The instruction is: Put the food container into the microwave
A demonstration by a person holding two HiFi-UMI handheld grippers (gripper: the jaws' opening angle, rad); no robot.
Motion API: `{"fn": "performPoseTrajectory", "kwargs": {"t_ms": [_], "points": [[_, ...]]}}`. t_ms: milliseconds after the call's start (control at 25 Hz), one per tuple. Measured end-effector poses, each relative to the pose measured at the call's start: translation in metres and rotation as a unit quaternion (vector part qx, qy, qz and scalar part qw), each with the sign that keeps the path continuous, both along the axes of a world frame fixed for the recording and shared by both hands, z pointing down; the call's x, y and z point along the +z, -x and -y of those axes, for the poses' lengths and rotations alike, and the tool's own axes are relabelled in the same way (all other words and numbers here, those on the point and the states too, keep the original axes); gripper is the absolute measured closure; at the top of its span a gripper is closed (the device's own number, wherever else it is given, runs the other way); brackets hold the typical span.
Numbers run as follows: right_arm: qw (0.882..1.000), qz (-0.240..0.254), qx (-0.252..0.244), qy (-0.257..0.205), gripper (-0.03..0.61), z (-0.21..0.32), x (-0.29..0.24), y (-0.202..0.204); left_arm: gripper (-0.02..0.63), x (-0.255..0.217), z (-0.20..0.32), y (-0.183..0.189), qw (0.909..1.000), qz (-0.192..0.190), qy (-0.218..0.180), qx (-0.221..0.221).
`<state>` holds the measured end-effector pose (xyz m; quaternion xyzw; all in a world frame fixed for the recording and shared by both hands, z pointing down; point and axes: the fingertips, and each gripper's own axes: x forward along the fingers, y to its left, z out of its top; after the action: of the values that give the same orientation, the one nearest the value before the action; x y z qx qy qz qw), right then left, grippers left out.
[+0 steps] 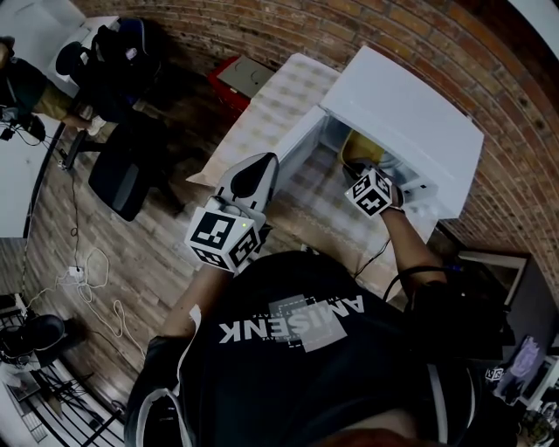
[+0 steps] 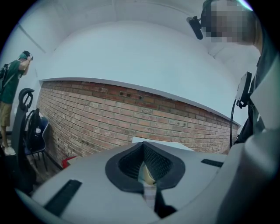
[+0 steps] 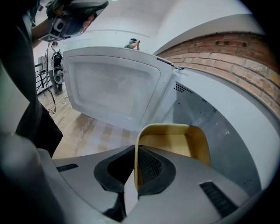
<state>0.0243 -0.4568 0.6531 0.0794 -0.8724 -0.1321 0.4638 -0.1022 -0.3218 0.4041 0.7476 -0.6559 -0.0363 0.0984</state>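
Two grippers show in the head view, but only the right gripper view tells what the right gripper (image 3: 136, 151) has. Its jaws are pinched on the thin near wall of the yellow food container (image 3: 175, 140), one pad inside the wall and one outside. In that view the container hangs in the mouth of the white microwave (image 3: 210, 118), with the open door (image 3: 113, 87) swung out to the left. From the head view, the right gripper (image 1: 362, 175) reaches into the microwave (image 1: 410, 113), and only a yellow curve of the container (image 1: 356, 147) shows behind the marker cube.

The left gripper (image 1: 260, 168) is held out level over the bench's near edge, apart from the microwave. The left gripper view shows its tips (image 2: 142, 146) pressed together with nothing gripped, facing a brick wall (image 2: 131, 118).

The bench (image 1: 279, 105) carries a pale checked cloth and stands against the brick wall (image 1: 288, 26). Wooden floor (image 1: 148, 253) lies to the left, with a black chair (image 1: 127, 170) and loose cables (image 1: 87, 279).

The bench is bare between the door and its near edge. The container sits close to the microwave's side wall.
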Motion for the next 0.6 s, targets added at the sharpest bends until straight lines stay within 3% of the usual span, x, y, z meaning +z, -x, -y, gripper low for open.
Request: {"fn": "performPoseTrajectory", "kwargs": {"t_ms": [600], "points": [[0.997, -0.048, 0.034, -0.054, 0.534, 0.051, 0.025, -0.011, 0.603, 0.002, 0.022, -0.012, 0.9999, 0.007, 0.015, -0.001]]}}
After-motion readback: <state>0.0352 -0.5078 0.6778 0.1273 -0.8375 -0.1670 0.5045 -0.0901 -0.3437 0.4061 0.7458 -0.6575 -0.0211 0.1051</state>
